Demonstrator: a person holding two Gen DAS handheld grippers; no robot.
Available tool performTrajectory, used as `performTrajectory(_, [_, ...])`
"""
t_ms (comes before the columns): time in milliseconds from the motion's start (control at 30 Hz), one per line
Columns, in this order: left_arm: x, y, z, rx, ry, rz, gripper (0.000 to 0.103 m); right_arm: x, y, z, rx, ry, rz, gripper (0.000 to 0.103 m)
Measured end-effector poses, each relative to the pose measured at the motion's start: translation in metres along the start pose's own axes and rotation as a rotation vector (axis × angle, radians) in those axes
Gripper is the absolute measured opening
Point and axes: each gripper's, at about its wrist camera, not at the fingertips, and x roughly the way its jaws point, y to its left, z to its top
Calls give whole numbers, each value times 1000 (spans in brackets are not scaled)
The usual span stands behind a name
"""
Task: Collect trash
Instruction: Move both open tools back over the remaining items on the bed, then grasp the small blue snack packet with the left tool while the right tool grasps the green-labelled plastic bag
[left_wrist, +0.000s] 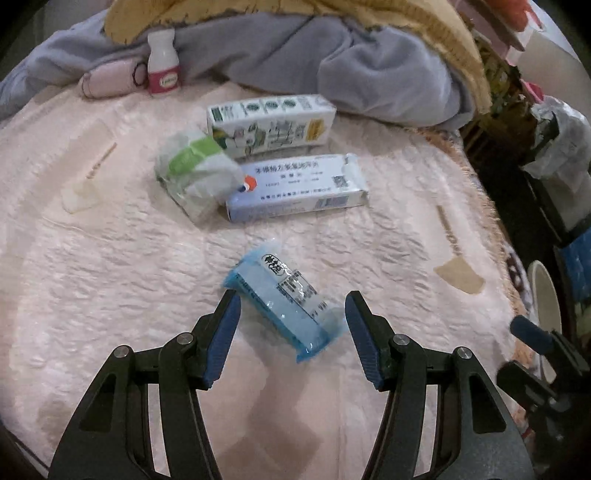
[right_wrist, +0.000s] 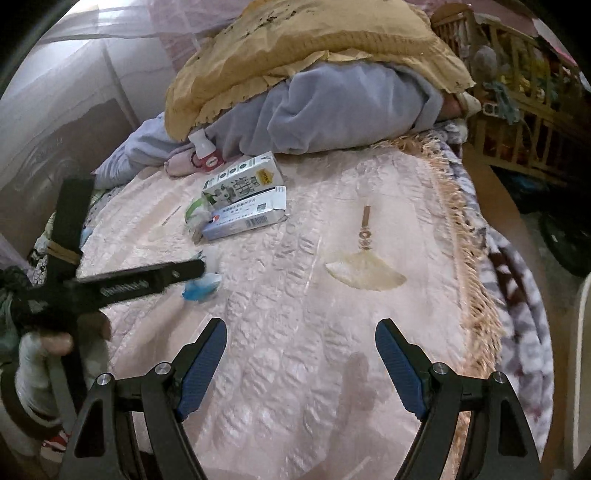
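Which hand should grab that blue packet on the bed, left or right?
Left. The left gripper already has its open fingers either side of the blue packet. The right gripper is open over bare bedspread, further off.

Pale pink quilted bedspread, translucent blue packet, green-and-white carton, grey blanket

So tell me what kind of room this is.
Most likely a bedroom: the trash lies on a bed under a pink quilted bedspread with a fringed edge, a yellow pillow sits on a heaped grey blanket, and a wooden crib stands beside it.
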Motion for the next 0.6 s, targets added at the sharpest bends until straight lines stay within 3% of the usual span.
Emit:
performTrajectory(100, [13, 5, 3, -31, 4, -34, 52, 10, 1, 7, -7, 9, 3, 81])
performTrajectory(167, [14, 11, 4, -38, -5, -61, 37, 15, 3, 12, -15, 14, 6, 81])
performTrajectory(200, [12, 14, 5, -36, -3, -67, 22, 18, 4, 14, -19, 17, 9, 81])
performTrajectory(433, [-26, 50, 7, -14, -67, -86, 20, 45, 29, 37, -75, 24, 47, 81])
performTrajectory(600, [-50, 83, 8, -41, -101, -48, 20, 71, 59, 55, -109, 34, 98, 81])
